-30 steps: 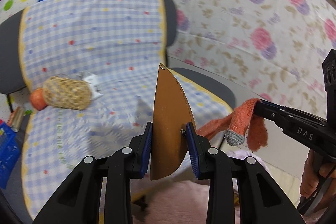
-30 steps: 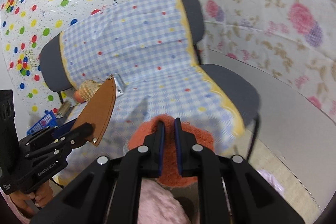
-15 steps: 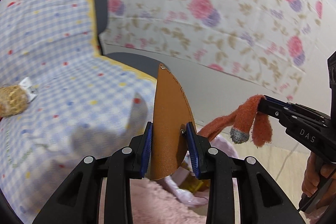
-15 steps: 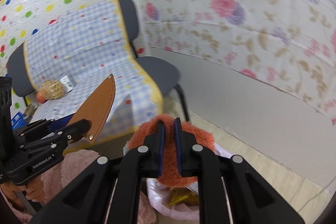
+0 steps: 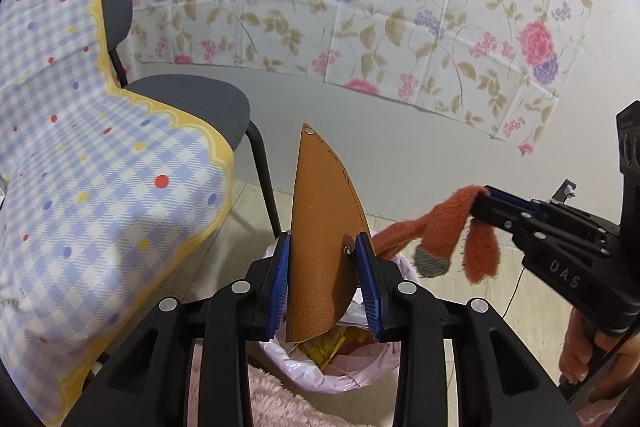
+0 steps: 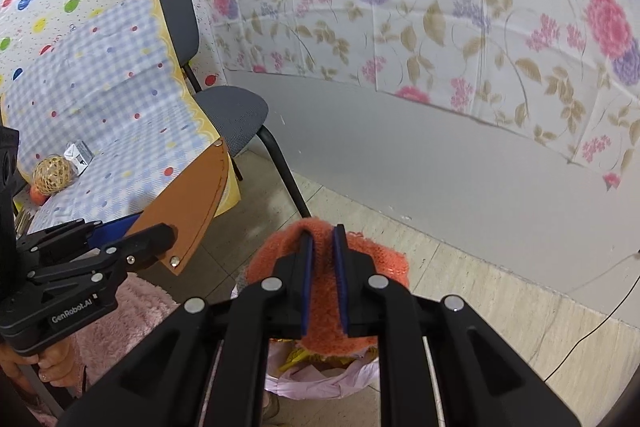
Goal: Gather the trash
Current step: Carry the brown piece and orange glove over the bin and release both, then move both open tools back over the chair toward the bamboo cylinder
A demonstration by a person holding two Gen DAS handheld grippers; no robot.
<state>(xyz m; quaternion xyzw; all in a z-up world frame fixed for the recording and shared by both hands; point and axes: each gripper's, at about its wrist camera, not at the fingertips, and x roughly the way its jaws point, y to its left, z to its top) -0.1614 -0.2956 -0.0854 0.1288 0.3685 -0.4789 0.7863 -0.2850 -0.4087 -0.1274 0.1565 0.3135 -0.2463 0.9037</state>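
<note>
Trash bag sits open on the floor near the chair, directly below both claws, likely so each item can simply drop in. The left claw is clenched on a brown sheath, held upright over the bag. The right claw, jaws nearly closed, grips an orange glove dangling above the bag.
</note>
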